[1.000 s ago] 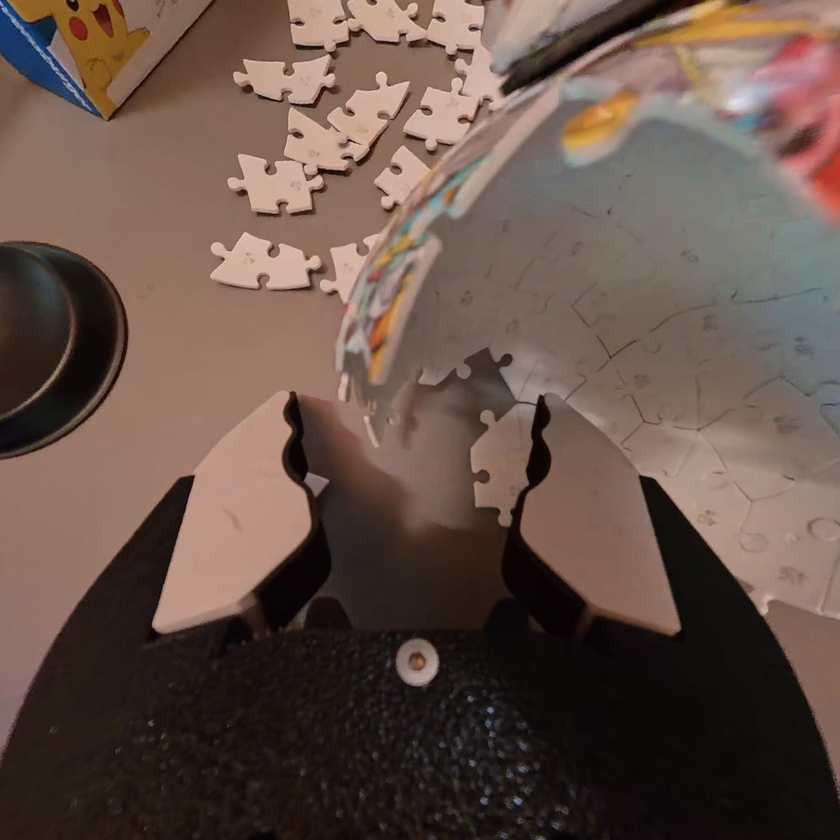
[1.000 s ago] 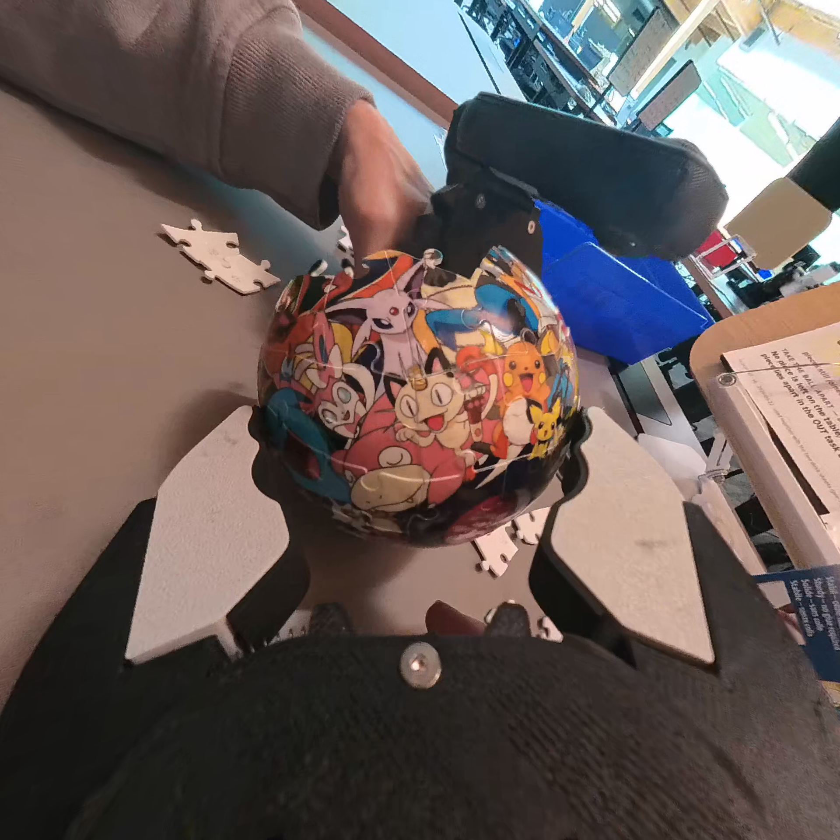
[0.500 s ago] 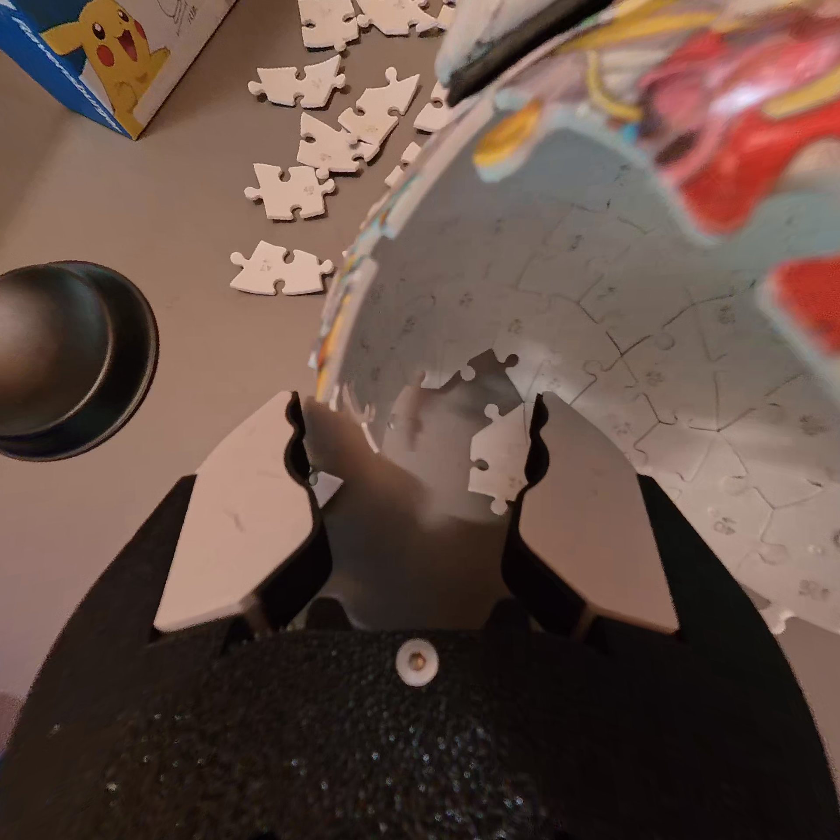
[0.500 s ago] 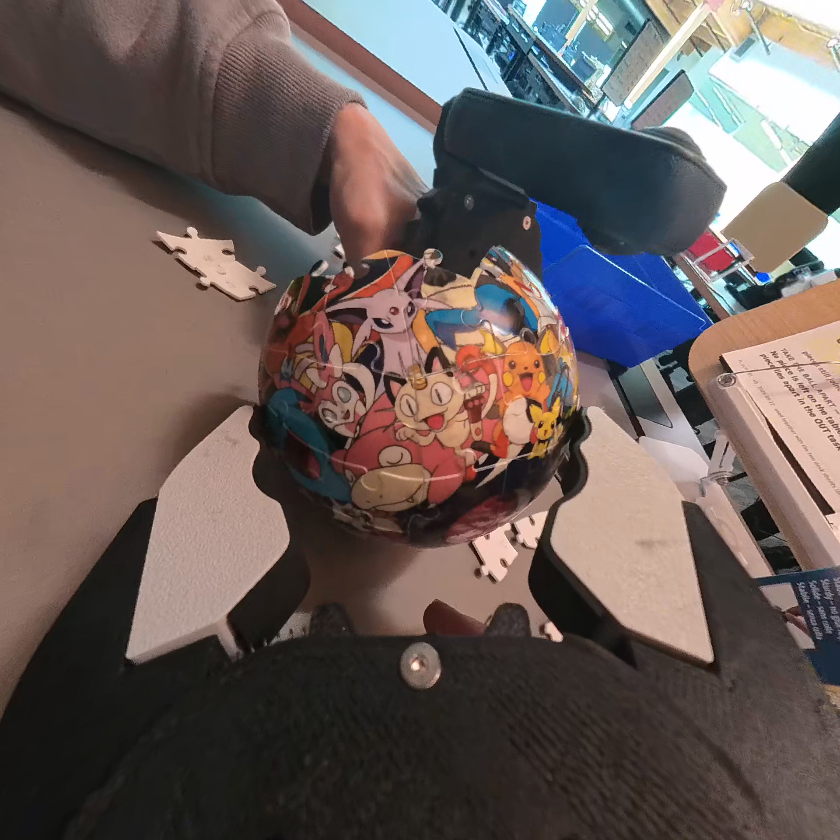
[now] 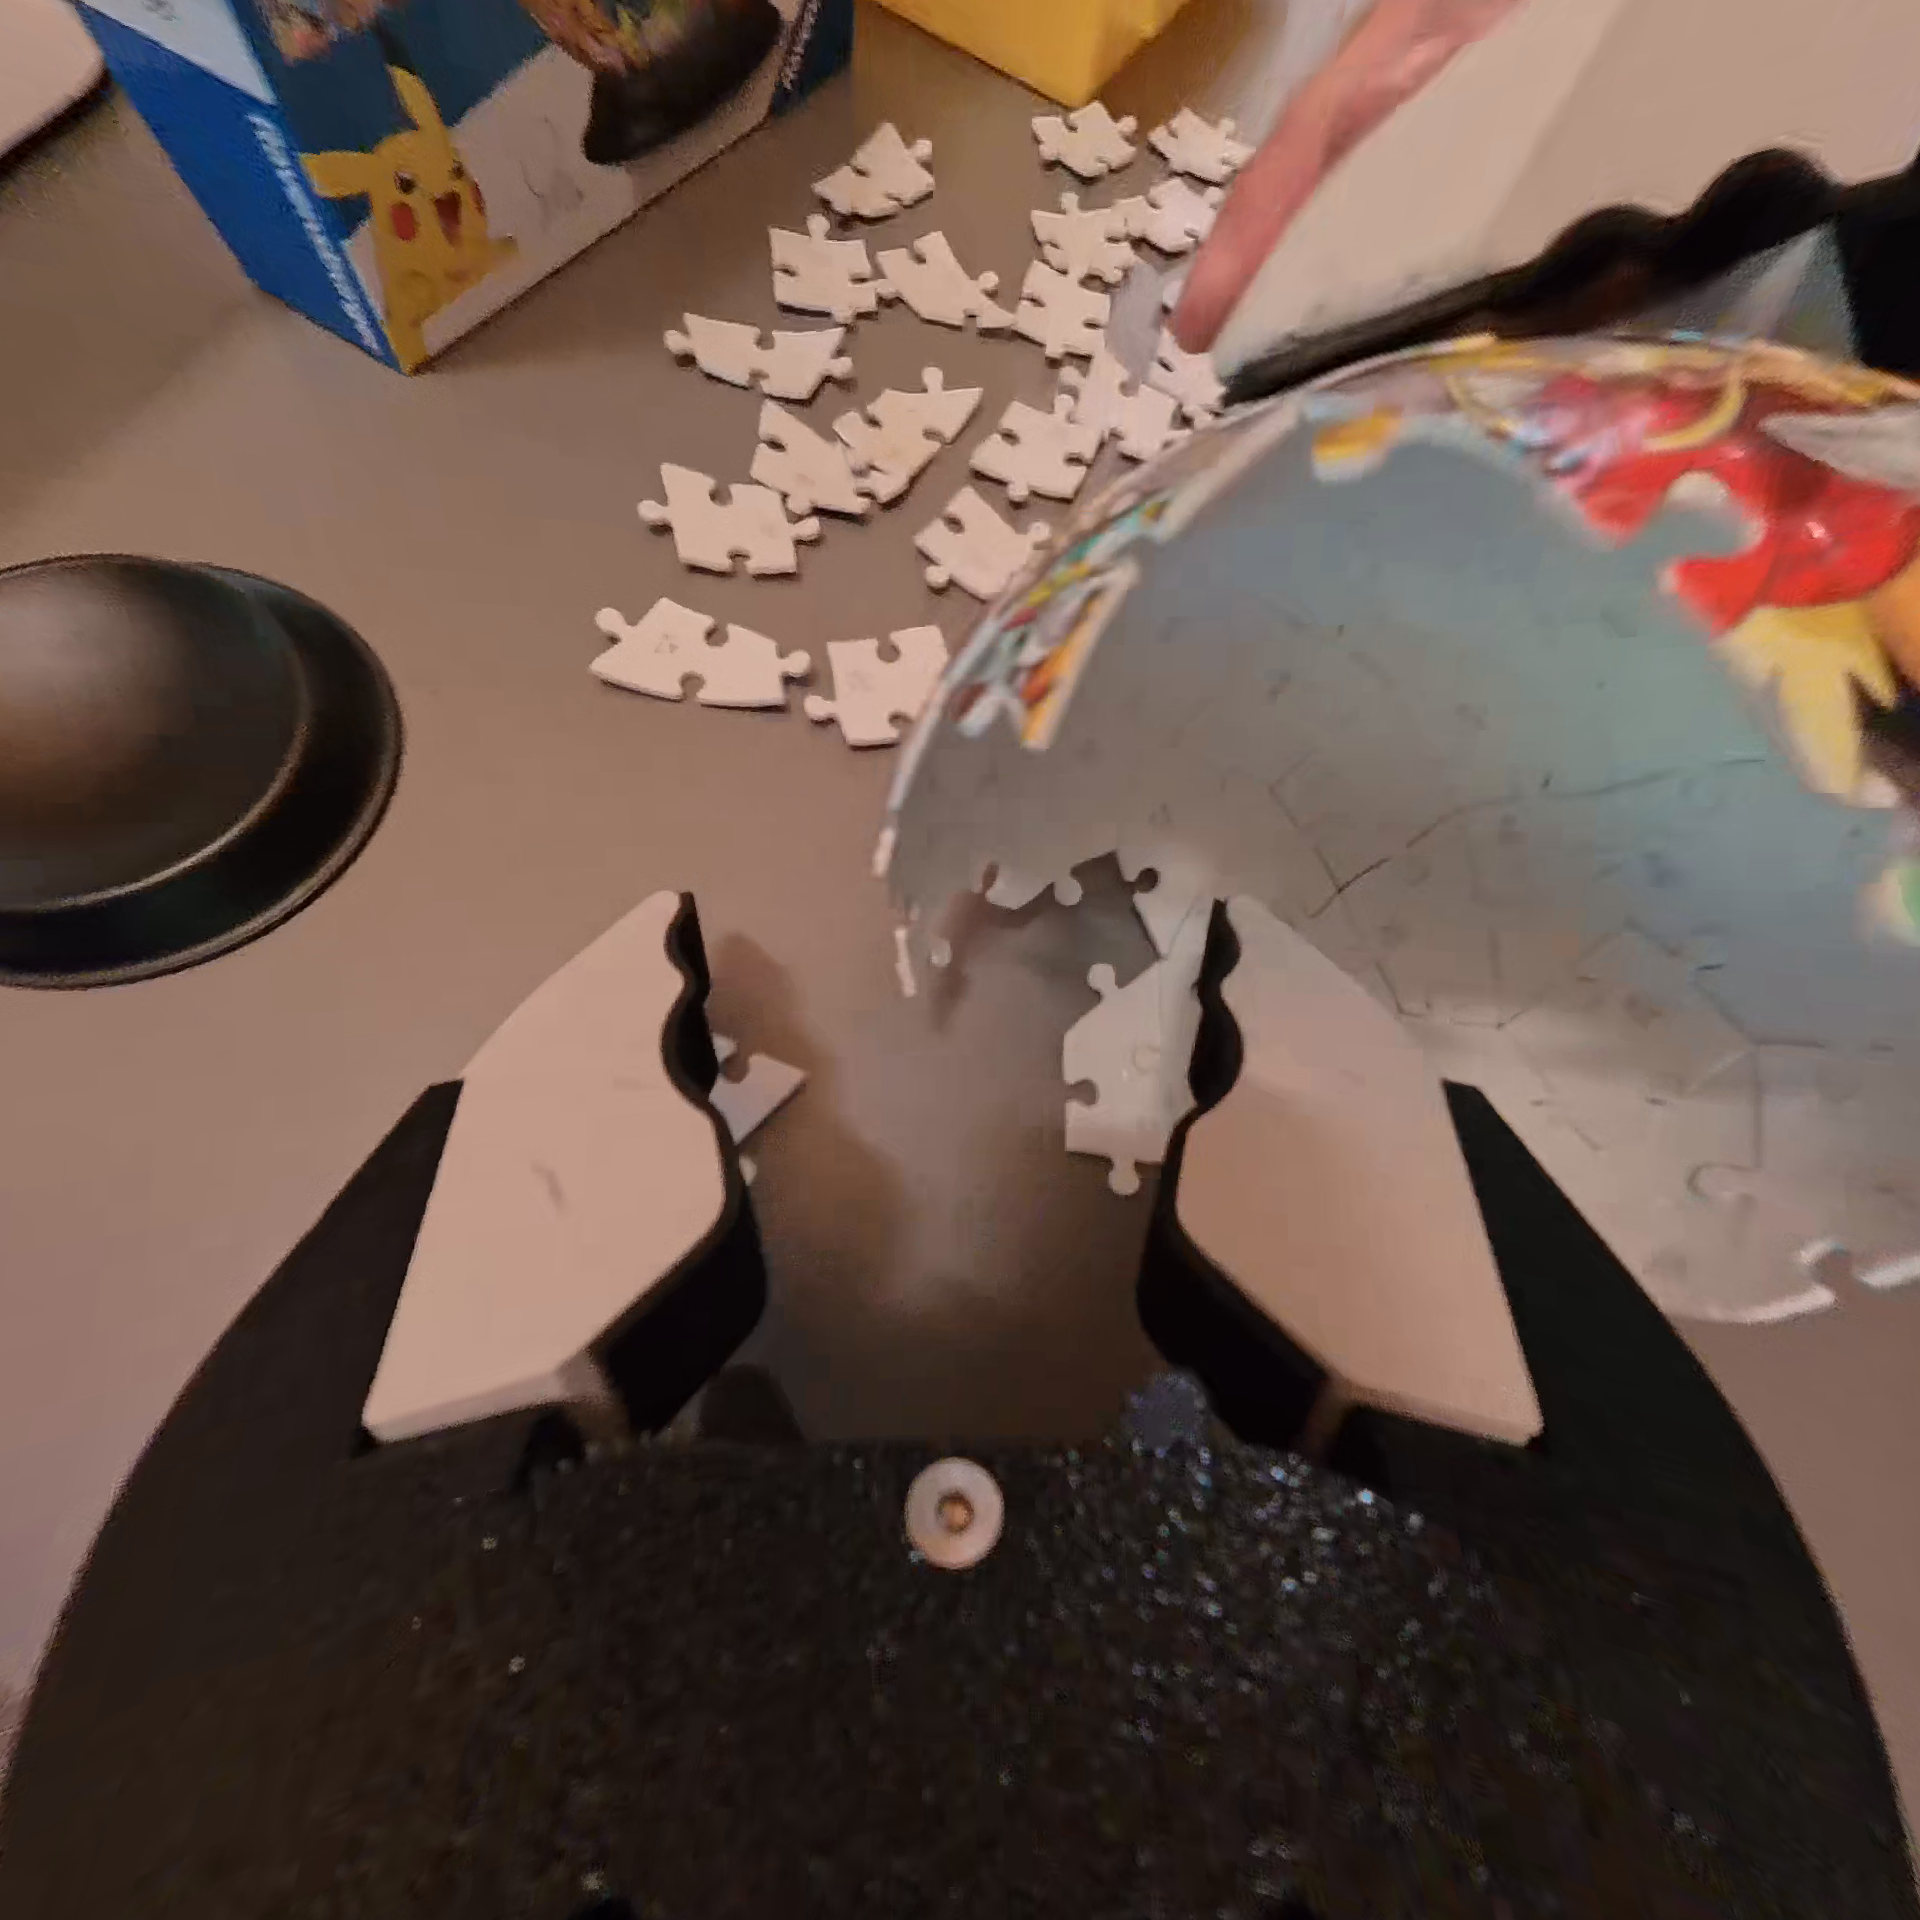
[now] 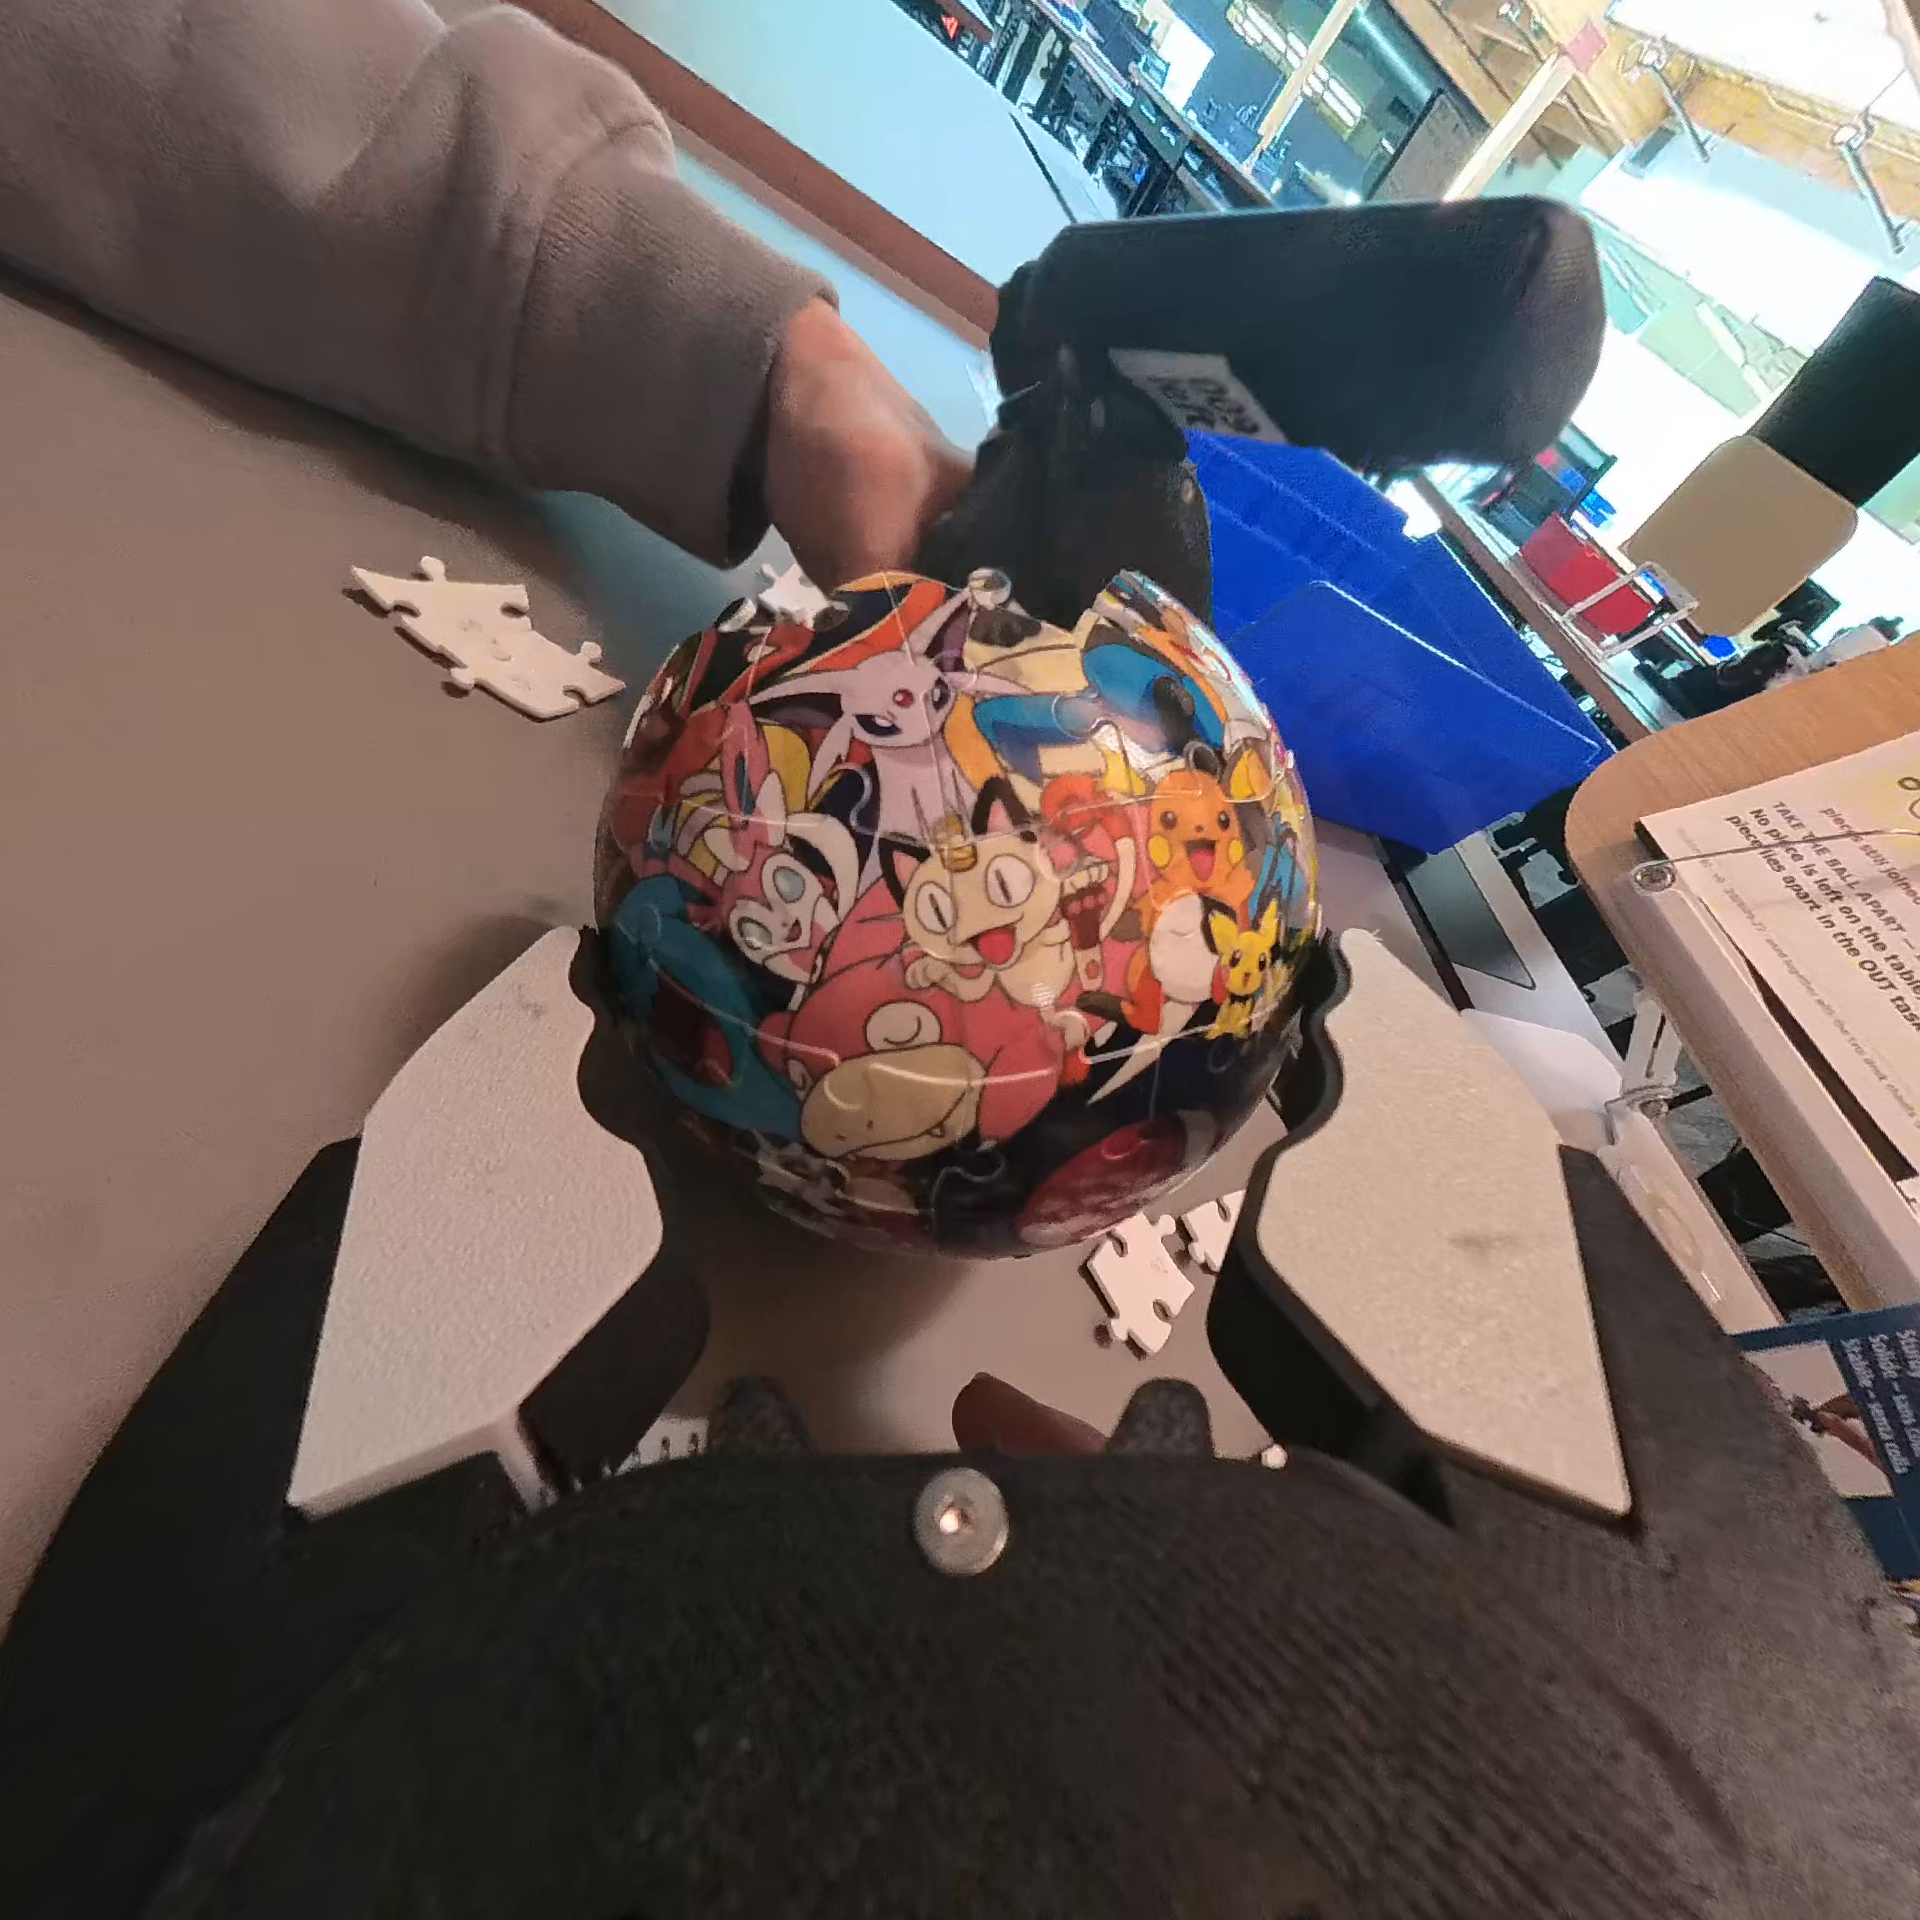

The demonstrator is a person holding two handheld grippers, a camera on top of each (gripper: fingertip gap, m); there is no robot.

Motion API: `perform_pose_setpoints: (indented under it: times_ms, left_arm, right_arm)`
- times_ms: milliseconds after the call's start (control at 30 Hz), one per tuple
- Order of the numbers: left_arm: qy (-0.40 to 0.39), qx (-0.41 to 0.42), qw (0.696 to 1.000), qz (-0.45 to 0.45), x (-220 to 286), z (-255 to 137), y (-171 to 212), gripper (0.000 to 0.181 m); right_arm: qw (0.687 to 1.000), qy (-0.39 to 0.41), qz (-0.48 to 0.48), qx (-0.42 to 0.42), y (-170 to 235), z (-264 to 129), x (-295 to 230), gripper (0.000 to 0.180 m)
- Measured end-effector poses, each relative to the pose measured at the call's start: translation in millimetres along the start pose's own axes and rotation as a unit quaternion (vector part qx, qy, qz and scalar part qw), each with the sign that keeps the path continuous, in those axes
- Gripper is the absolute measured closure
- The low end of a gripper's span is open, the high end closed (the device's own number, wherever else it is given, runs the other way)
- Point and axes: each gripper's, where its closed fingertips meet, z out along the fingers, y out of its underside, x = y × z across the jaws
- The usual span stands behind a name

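Note:
My right gripper [image 6: 961,961] is shut on a colourful cartoon puzzle ball [image 6: 956,894], one finger on each side, just above the grey table [image 6: 208,935]. In the left wrist view the ball [image 5: 1455,831] is a hollow shell with a white inside and a jagged broken rim. My left gripper [image 5: 951,935] is open at that rim. A white puzzle piece [image 5: 1127,1070] hangs at the rim against its right finger. Another small piece [image 5: 753,1091] lies under its left finger. The left gripper [image 6: 1081,488] also shows behind the ball, held by a hand [image 6: 842,457].
Several white loose pieces [image 5: 894,416] lie face down beyond the ball. A black round stand [image 5: 156,769] sits at left, with a blue puzzle box [image 5: 416,156] and a yellow box [image 5: 1039,31] behind. Blue bins [image 6: 1382,665] and a wooden table with a sheet [image 6: 1818,883] are at right.
The left gripper has drawn back and tilted up, so more of the table, pieces and box show. The ball has turned in its view. The right gripper still holds the ball.

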Motion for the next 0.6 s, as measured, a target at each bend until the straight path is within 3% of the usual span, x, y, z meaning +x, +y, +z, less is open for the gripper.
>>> perform_pose_setpoints:
  times_ms: [300,600]
  left_arm:
    - [-0.036,-0.086,0.993,0.066,0.5,7.4,24.6,0.089]
    - [-0.019,-0.084,0.994,0.072,4.8,9.6,23.9,0.091]
  right_arm:
    - [1.000,-0.002,0.002,0.006,-0.3,-0.1,-1.1,0.056]
    - [1.000,-0.016,0.005,0.011,1.1,-1.1,0.2,0.056]
